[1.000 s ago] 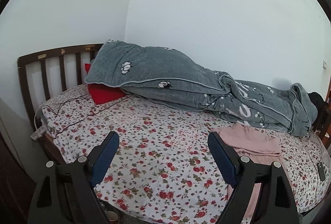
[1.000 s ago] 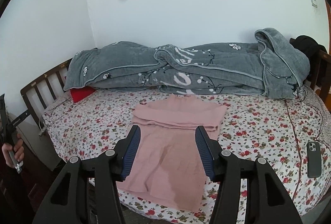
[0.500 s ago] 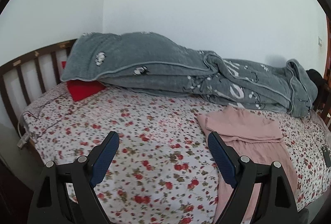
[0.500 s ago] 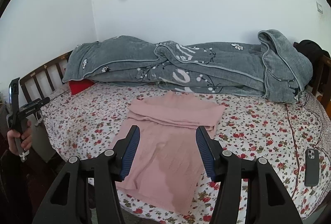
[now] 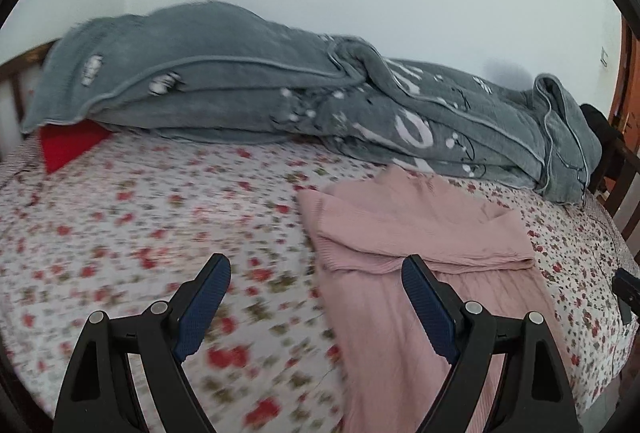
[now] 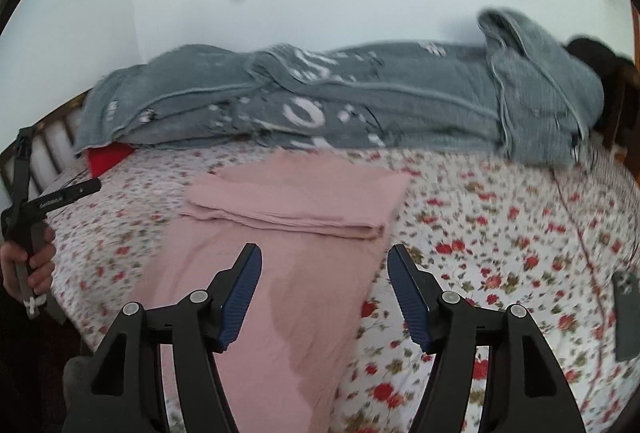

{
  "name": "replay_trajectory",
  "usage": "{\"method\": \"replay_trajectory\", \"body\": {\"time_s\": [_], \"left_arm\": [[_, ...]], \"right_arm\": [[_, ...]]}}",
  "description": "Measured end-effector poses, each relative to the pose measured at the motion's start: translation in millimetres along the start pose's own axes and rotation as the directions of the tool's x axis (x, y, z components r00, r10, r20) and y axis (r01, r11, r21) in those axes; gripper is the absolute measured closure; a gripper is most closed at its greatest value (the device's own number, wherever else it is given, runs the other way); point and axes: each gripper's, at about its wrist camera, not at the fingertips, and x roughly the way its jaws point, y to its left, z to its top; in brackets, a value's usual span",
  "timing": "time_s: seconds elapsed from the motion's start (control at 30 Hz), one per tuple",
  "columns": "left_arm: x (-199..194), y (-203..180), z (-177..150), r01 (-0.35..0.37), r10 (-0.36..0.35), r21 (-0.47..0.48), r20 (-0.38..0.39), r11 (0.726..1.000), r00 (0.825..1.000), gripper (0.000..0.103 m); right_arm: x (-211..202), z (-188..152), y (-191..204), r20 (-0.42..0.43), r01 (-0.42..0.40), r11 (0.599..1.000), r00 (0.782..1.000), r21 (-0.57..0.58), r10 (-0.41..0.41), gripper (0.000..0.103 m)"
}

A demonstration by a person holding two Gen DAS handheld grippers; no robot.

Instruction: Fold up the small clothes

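Note:
A pink knit top lies flat on the floral bedsheet, its far part folded over on itself, its lower part hanging toward the bed's near edge. It also shows in the right wrist view. My left gripper is open and empty, above the sheet at the top's left edge. My right gripper is open and empty, above the top's lower right part. The left gripper, held in a hand, shows at the far left of the right wrist view.
A rolled grey blanket lies along the wall at the back of the bed. A red cushion sticks out under its left end. A dark phone lies on the sheet at the right. A wooden headboard stands at the left.
Both grippers have moved forward toward the pink top. The left gripper has also swung to the right, bringing the top between its fingers' line of sight. Both stay open.

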Motion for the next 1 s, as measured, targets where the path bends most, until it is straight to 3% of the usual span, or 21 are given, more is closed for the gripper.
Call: {"method": "replay_trajectory", "body": {"time_s": [0.03,0.17,0.43,0.53,0.57,0.73,0.83,0.9,1.0], "left_arm": [[13.8,-4.4,-0.8,0.016,-0.016,0.003,-0.009,1.0,1.0,0.017],[67.4,-15.1,-1.9,0.082,-0.081,0.012,-0.042,0.997,0.996,0.038],[150.4,-4.6,7.1,0.073,-0.085,-0.101,-0.12,0.992,0.989,0.043],[160.2,0.8,4.7,0.124,-0.141,-0.14,-0.115,0.982,0.983,0.072],[162.1,1.3,3.7,0.14,-0.156,-0.139,-0.115,0.98,0.981,0.094],[150.4,1.1,3.2,0.187,-0.202,-0.16,-0.085,0.969,0.976,0.096],[133.3,9.9,-1.1,0.245,-0.27,-0.261,-0.061,0.934,0.961,0.096],[131.4,12.6,-8.4,0.232,-0.263,-0.28,-0.078,0.932,0.962,0.096],[150.9,9.8,-22.6,0.166,-0.204,-0.249,-0.134,0.954,0.97,0.095]], "right_arm": [[14.7,0.2,-7.7,-0.002,0.008,1.0,1.0,0.023,-0.008,0.039],[60.5,6.7,-23.6,-0.01,0.034,0.997,0.999,0.075,-0.033,0.047],[135.2,27.9,-26.6,-0.023,0.081,0.995,0.997,0.066,-0.079,0.049],[153.8,26.3,-30.0,-0.027,0.087,0.994,0.996,0.07,-0.086,0.049],[159.8,23.4,-31.2,-0.029,0.094,0.993,0.995,0.069,-0.092,0.049],[173.5,14.4,-39.0,-0.072,0.081,0.992,0.995,0.098,-0.074,0.049],[168.9,12.7,-41.1,-0.047,0.069,0.992,0.997,0.108,-0.064,0.049],[171.4,12.1,-41.4,-0.054,0.066,0.992,0.997,0.108,-0.06,0.049],[183.2,9.4,-43.9,-0.103,0.082,0.99,0.992,0.116,-0.07,0.049]]}}
